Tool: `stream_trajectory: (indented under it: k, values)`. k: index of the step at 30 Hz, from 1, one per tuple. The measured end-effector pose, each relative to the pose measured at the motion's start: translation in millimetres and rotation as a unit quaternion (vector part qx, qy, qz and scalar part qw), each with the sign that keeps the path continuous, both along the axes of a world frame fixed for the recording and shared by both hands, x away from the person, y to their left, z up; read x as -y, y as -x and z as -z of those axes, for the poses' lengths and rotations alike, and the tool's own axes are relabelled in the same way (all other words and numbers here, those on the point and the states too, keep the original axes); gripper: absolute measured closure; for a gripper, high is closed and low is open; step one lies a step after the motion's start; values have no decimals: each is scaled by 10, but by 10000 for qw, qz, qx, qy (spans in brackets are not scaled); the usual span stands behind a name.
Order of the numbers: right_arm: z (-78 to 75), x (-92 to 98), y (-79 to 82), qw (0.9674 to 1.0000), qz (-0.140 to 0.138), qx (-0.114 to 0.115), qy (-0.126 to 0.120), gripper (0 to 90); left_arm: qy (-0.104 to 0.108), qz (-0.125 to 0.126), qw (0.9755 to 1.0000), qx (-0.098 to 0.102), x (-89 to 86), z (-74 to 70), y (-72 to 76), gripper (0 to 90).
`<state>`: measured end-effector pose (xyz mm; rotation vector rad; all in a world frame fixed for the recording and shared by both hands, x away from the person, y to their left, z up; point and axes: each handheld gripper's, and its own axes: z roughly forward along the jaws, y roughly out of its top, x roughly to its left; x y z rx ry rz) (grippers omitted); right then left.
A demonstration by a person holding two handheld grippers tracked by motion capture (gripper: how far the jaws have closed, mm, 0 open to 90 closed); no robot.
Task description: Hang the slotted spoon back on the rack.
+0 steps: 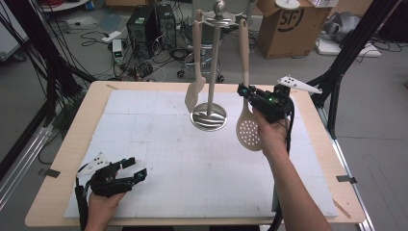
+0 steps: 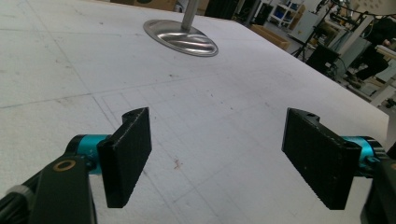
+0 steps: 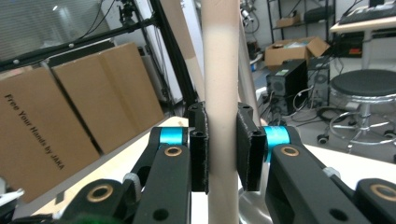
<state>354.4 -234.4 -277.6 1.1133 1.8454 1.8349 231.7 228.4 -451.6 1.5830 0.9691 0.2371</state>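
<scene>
The right gripper (image 1: 246,91) pinches the handle of the slotted spoon (image 1: 249,131), held upright beside the stand (image 1: 210,117) near the table's far edge. It should lift straight until the handle's hole meets a hook. The left gripper (image 1: 130,168) rests with jaws spread

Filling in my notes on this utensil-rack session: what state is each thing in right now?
Slotted spoon: upright, bowl down, handle clamped in the right claw, bowl off the table.
Spatula: hanging from the rack's top ring.
Utensil rack: standing upright on the white mat.
Right claw: shut on the spoon's handle.
Left claw: open, nothing between its pads, low over the mat.
</scene>
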Motion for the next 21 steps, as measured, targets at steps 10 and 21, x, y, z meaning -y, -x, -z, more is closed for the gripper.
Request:
stream_trajectory:
  k: [10,21]
  values:
    - [70,12,-109,9991,-291,-268,-165,780,6,-22,10000,-9,-21,0,17,247]
    - [130,-112,-210,9964,-682,-495,-102,753,11,-32,10000,-2,-34,-1,20,247]
